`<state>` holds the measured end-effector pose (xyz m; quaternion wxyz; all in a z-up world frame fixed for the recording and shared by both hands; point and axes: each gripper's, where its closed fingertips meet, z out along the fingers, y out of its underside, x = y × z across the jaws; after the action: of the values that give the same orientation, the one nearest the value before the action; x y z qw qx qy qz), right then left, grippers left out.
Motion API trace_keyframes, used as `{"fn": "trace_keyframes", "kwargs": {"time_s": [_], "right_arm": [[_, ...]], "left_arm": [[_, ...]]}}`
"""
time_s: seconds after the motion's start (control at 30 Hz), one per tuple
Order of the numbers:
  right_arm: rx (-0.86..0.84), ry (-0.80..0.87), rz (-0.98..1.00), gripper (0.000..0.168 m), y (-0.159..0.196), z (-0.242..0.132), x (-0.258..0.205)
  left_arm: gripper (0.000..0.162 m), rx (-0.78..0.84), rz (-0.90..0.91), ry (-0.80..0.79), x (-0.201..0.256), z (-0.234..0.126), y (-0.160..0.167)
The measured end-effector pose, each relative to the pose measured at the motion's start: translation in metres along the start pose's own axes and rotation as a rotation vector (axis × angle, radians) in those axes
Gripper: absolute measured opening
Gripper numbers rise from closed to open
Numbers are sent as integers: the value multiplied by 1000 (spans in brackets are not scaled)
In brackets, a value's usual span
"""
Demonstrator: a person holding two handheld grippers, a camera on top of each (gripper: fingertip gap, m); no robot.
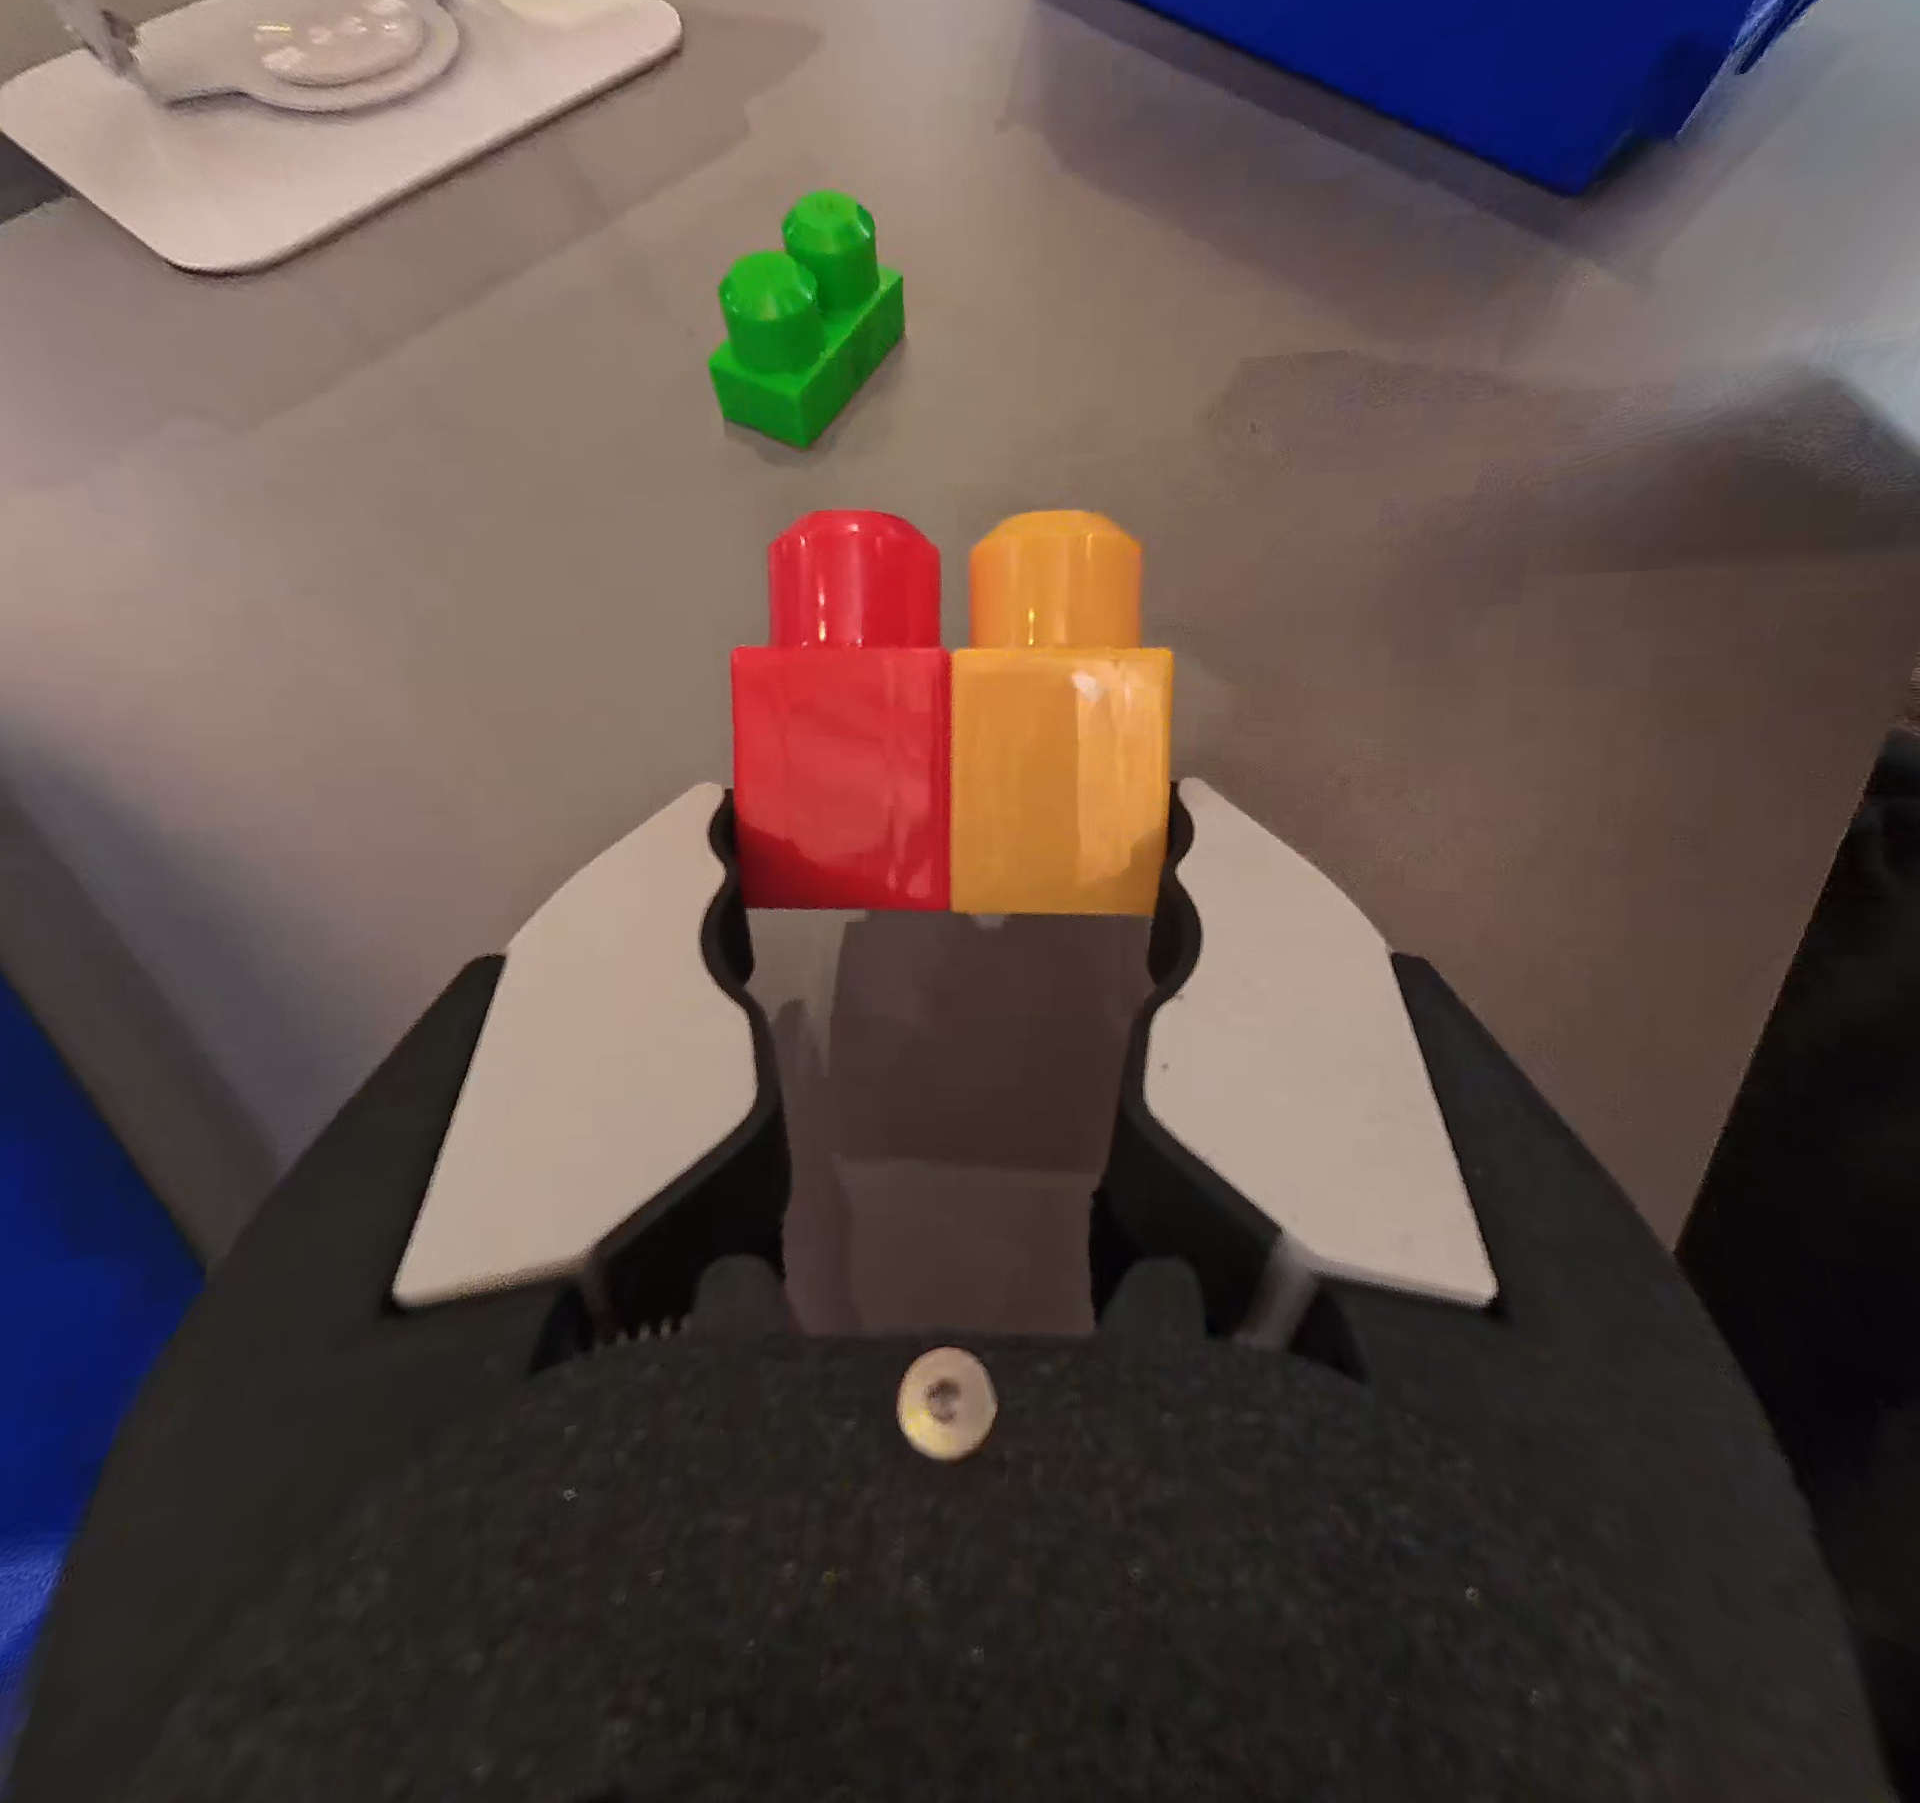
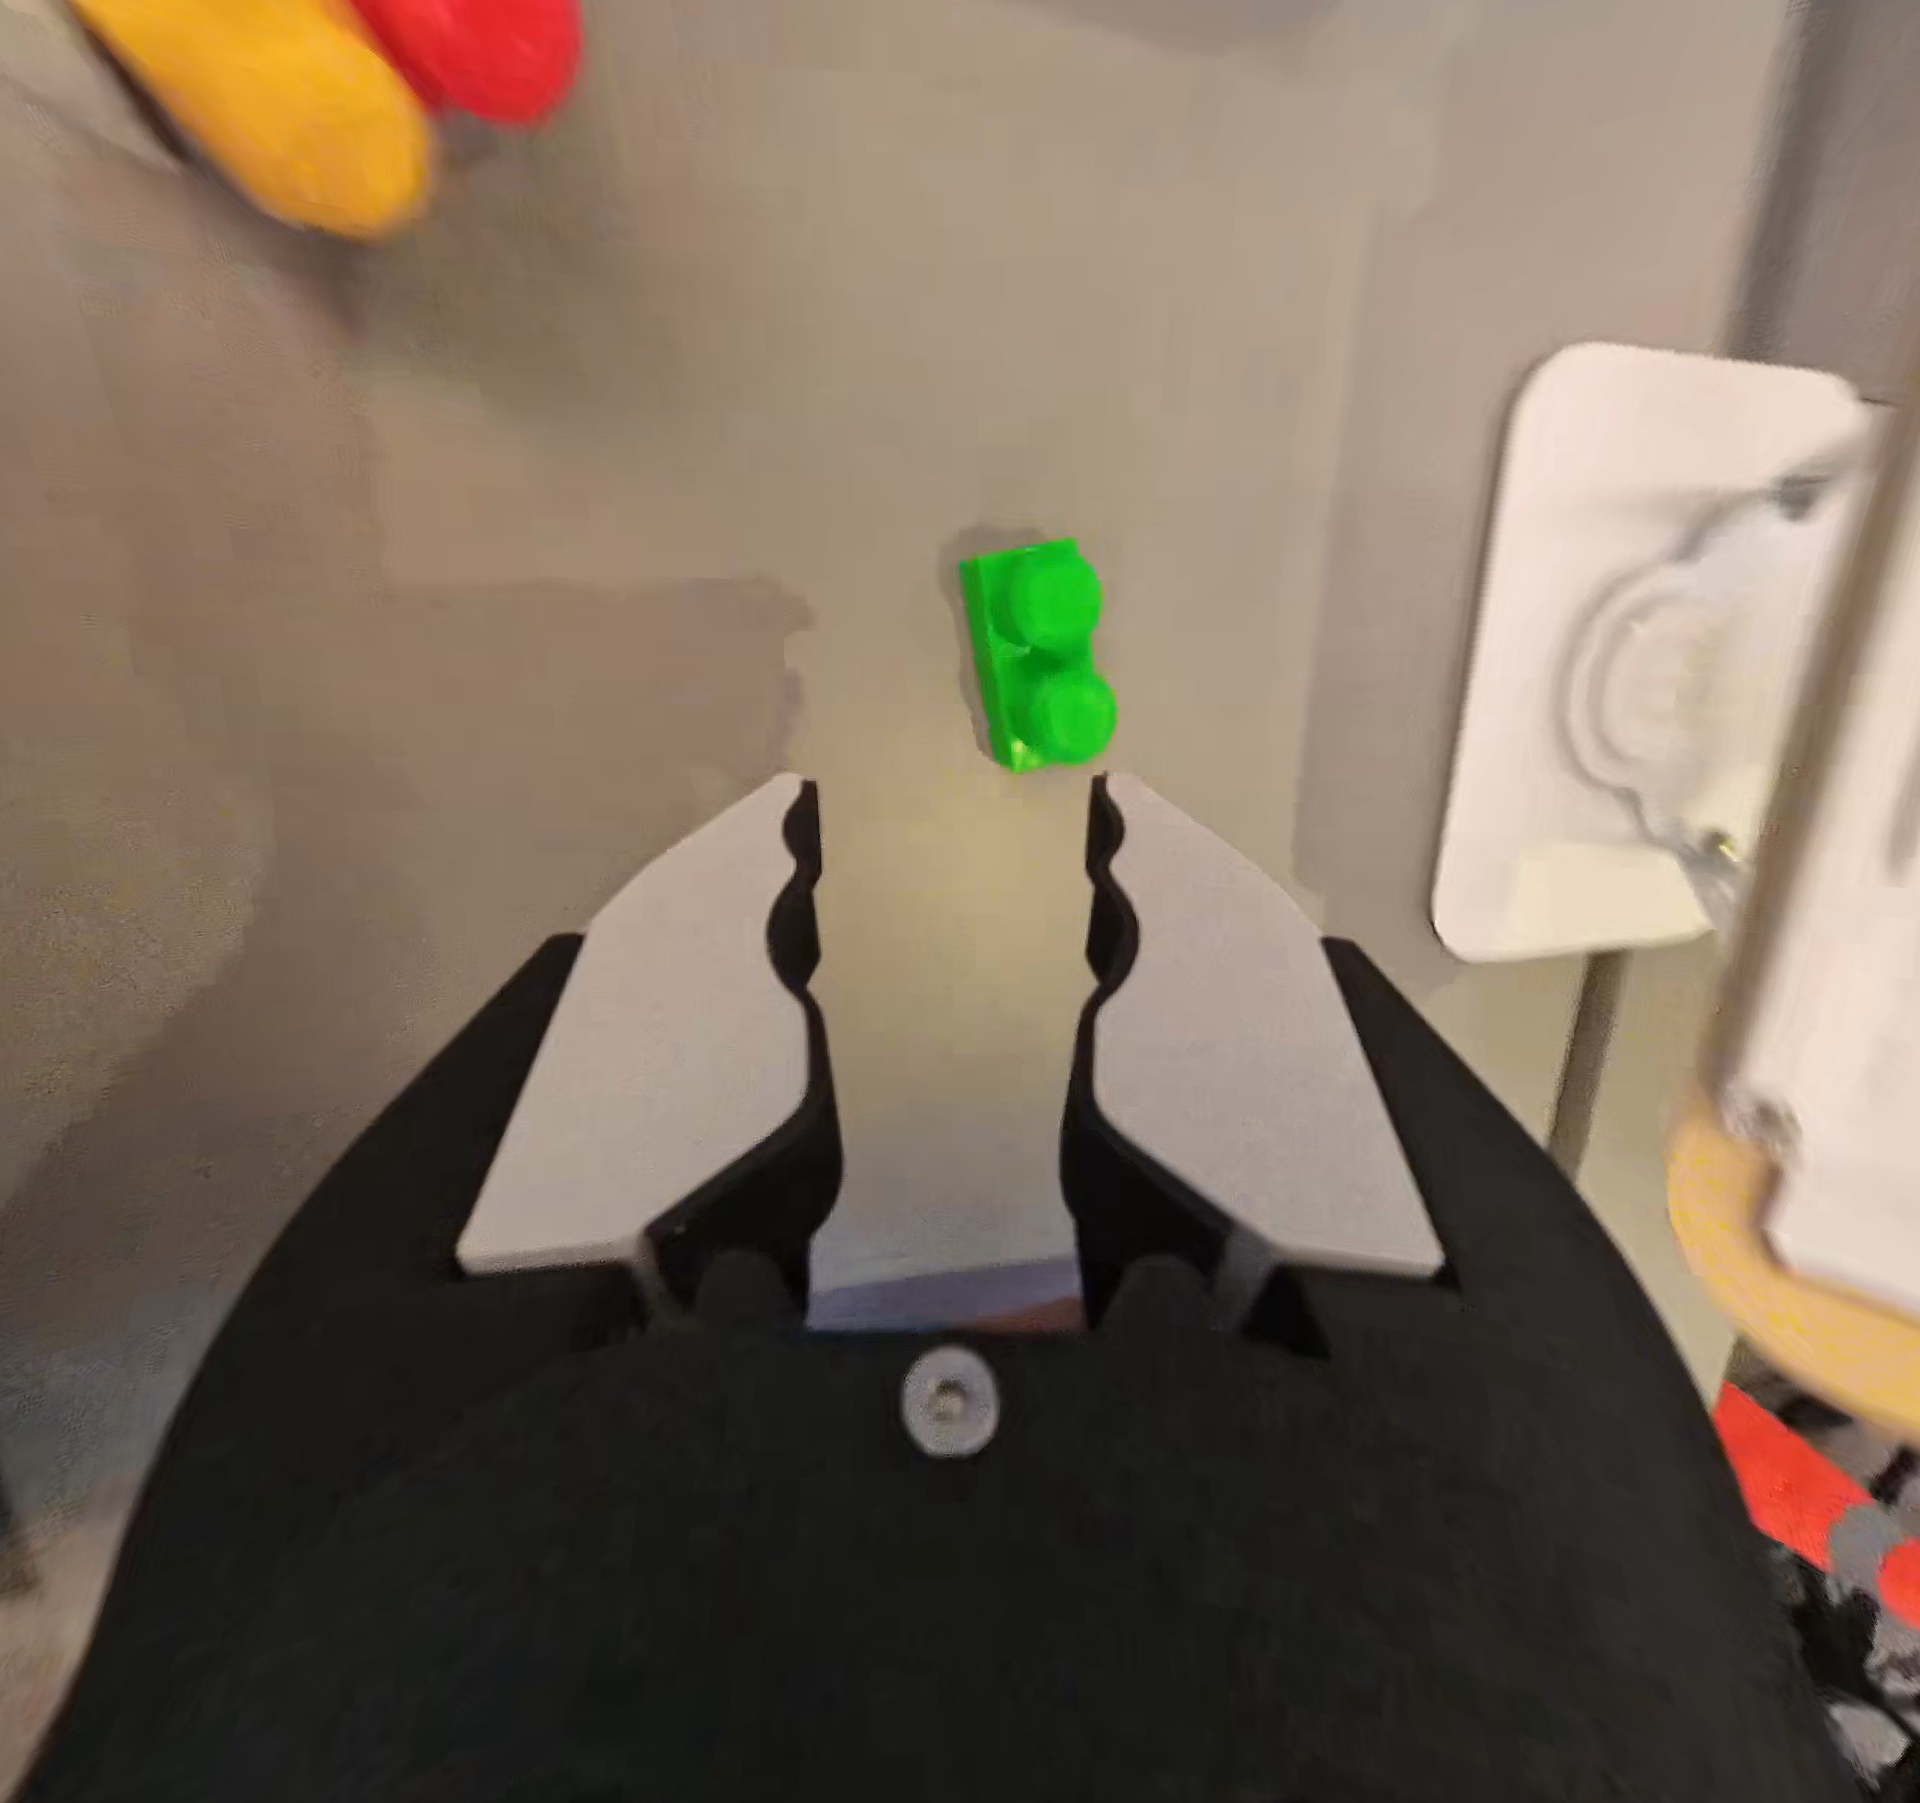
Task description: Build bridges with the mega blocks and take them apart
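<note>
Grey desk [image 1: 312, 527], white stand [image 1: 343, 91] at far edge. Left gripper [image 1: 951, 844] jaws clenched on red block [image 1: 842, 777] and orange block [image 1: 1055, 777] side by side, likely bridge piers. Green block [image 1: 805, 340] alone mid-desk, likely span. Right gripper [image 2: 954, 797] jaws released, aimed at it.

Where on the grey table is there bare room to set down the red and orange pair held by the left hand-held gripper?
The left hand-held gripper holds the red block and orange block side by side. Bare grey table lies between them and the green block, and on both sides of it. It gets tighter near the white stand base and blue bin.
</note>
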<state>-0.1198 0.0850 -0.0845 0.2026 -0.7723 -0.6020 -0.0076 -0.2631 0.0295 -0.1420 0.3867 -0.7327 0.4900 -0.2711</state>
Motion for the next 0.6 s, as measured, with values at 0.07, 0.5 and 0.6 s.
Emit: {"fn": "trace_keyframes", "kwargs": {"time_s": [0.07,0.5,0.6], "right_arm": [[-78,-72,-22,50,6,43,15],[-111,-147,-57,33,14,107,20],[-14,-128,54,32,9,89,23]], "left_arm": [[75,30,26,-18,-2,-8,-5],[75,55,28,-37,-14,-18,1],[75,54,46,-32,-14,-14,-6]]}}
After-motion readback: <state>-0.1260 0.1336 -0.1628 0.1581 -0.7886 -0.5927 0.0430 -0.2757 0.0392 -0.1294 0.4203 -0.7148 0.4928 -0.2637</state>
